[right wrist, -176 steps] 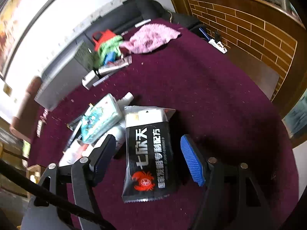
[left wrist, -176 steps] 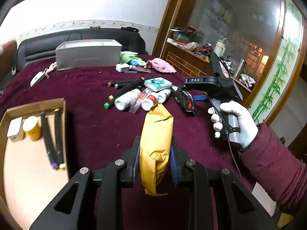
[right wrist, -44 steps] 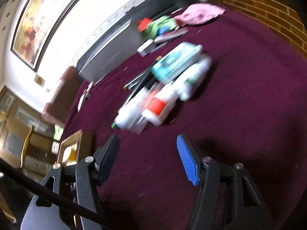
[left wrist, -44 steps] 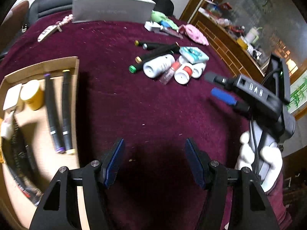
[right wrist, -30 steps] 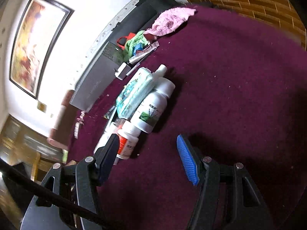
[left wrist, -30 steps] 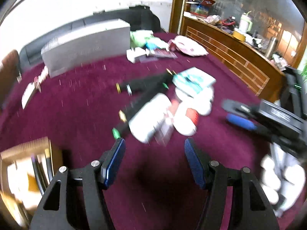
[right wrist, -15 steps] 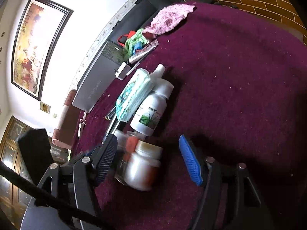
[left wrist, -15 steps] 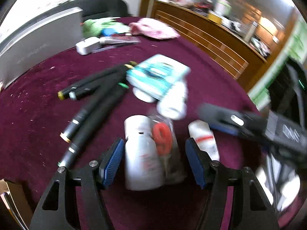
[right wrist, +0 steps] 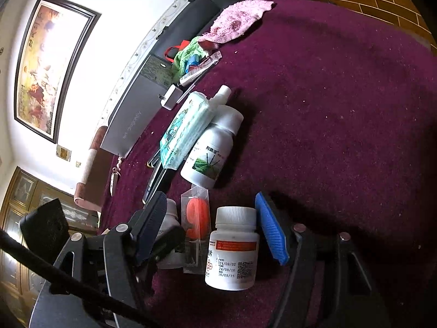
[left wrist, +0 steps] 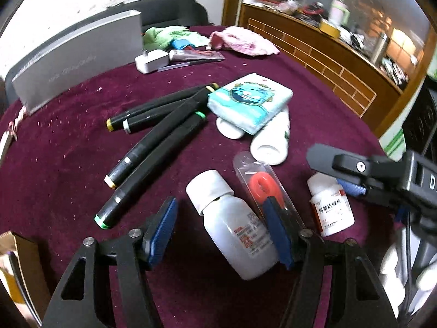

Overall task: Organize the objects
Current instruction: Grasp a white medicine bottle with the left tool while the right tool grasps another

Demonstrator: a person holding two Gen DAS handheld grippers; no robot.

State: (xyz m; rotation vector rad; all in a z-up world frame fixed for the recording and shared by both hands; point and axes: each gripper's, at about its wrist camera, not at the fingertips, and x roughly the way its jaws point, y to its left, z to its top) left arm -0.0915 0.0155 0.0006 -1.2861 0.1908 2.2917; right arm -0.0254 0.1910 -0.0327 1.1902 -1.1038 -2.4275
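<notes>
White plastic forms the bottle point(left wrist: 235, 227) that lies on its side between the fingers of our left gripper point(left wrist: 221, 231), cap end pointing away from us and up-left, long axis running along the fingers. The jaws have just been closing; the right pad sits against the bottle's side, while the left pad stands clear of it, so the bottle is not yet clamped. Just beside it lies a clear flat packet point(left wrist: 266, 191) holding an orange ring-shaped piece, its long axis roughly parallel to the bottle.

Our right gripper point(right wrist: 211, 232) has its jaws apart around a smaller white pill bottle point(right wrist: 235, 248) with a ribbed cap and a red-banded label; neither pad touches it. It lies with the cap pointing away from us.

Further out, a soft tissue pack point(left wrist: 250, 102) rests on top of two more white bottles point(left wrist: 270, 143). Four black markers point(left wrist: 155, 142) lie fanned to the left. All sit on a maroon fuzzy cloth point(left wrist: 68, 164). A cardboard box point(left wrist: 24, 268) shows at the lower left edge; we cannot tell its contents.
</notes>
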